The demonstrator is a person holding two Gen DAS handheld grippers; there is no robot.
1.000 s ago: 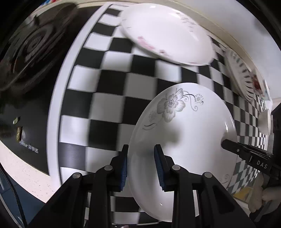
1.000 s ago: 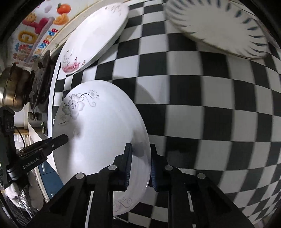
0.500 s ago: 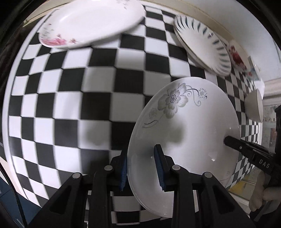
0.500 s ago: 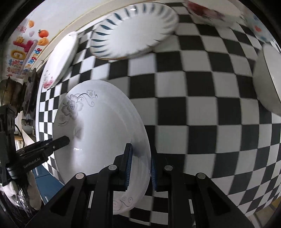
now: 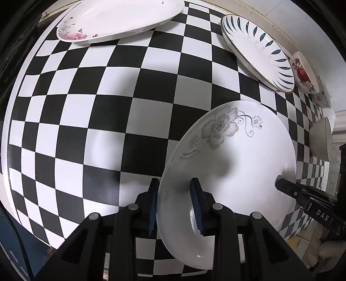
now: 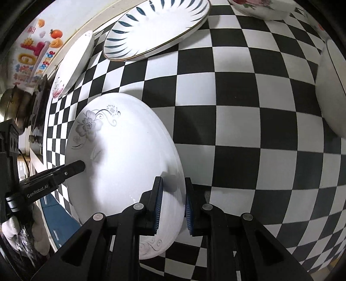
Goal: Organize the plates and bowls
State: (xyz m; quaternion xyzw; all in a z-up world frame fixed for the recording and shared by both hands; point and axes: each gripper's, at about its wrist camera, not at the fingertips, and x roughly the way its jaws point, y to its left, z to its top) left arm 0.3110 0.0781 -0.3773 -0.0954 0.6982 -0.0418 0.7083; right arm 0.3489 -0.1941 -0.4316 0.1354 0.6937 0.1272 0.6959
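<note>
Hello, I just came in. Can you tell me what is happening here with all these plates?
A person holds one white plate with a grey flower between two hand-held tools. The left tool and the right tool each clamp opposite edges of its rim, above a black and white checkered surface. On that surface lie a plate with a pink flower, a plate with blue leaf marks and some bowls further off.

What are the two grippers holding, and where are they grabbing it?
Both hold the white round plate with the grey flower: left gripper and right gripper each pinch its rim, on opposite sides.
</note>
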